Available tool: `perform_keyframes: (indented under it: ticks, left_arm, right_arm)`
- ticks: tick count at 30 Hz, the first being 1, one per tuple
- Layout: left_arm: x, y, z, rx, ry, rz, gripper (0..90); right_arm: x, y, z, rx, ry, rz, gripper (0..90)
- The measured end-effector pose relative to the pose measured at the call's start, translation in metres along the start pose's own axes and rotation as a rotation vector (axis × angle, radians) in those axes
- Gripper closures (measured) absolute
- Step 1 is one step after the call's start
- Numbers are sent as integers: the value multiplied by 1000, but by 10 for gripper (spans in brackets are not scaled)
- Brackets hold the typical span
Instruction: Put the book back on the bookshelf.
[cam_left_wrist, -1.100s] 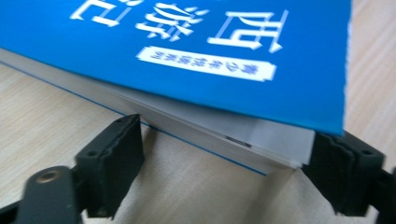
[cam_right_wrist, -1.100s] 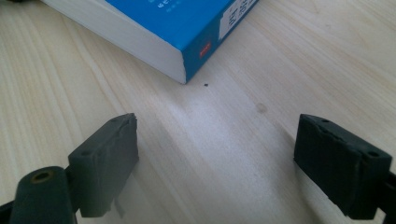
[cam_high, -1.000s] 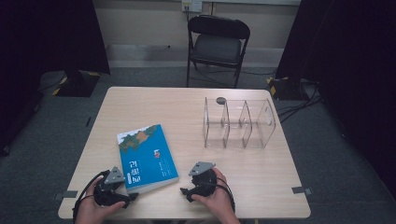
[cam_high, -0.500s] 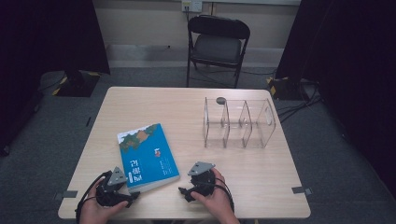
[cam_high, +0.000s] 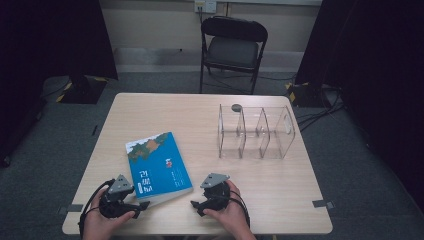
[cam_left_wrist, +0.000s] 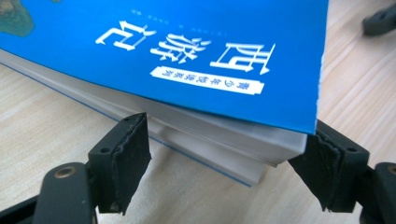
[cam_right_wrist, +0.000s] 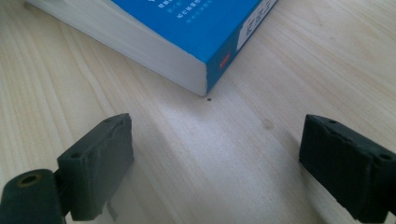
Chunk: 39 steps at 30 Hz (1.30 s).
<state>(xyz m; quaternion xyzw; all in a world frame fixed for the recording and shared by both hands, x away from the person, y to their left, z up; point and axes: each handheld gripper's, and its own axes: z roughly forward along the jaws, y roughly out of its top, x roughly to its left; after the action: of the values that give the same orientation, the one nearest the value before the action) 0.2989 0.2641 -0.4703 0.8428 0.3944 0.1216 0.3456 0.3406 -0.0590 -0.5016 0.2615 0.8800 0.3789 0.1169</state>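
A blue paperback book (cam_high: 157, 162) lies flat on the wooden table (cam_high: 175, 115), left of centre. My left gripper (cam_high: 142, 205) rests at the book's near left corner. In the left gripper view the left gripper (cam_left_wrist: 224, 172) is open, and the book (cam_left_wrist: 187, 46) has its corner of white pages between the two pads without being clamped. My right gripper (cam_high: 196, 205) sits on the table just right of the book's near right corner. In the right gripper view the right gripper (cam_right_wrist: 215, 158) is open over bare wood, with the book's corner (cam_right_wrist: 187, 42) a short way ahead.
A clear acrylic organiser (cam_high: 255, 132) with three compartments stands at the table's right middle. A small dark disc (cam_high: 236, 107) lies behind it. A black folding chair (cam_high: 232, 45) stands beyond the far edge. The right gripper's tip (cam_left_wrist: 380, 21) shows in the left gripper view.
Both hands have barely shifted. The right gripper has edged slightly left toward the book's corner. The book has not moved.
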Motion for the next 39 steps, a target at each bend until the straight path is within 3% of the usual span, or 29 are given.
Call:
perform_keyframes:
  ticks: [5,7,9,13,21,28,35,39]
  left_arm:
    - [1,2,-1,0,-6,-7,224]
    - [1,3,-2,0,-5,-1,224]
    - [1,4,-2,-6,-6,-9,224]
    - [3,6,-4,-6,-14,-12,224]
    - [3,11,-6,-20,-24,-36,224]
    - [4,14,-7,-20,-22,-30,223]
    - [6,17,-10,-19,-35,-22,228]
    - [6,18,-10,-18,-42,-30,228]
  right_arm:
    - [1,1,0,5,-1,7,114]
    - [2,3,-1,0,23,6,114]
    - [4,10,-3,-55,51,9,114]
    - [9,18,-1,-75,76,-14,114]
    - [14,31,6,-95,75,-51,113]
    - [22,44,18,-113,89,-57,112]
    - [34,56,30,-111,103,-131,111]
    - [44,62,43,-114,59,-177,91]
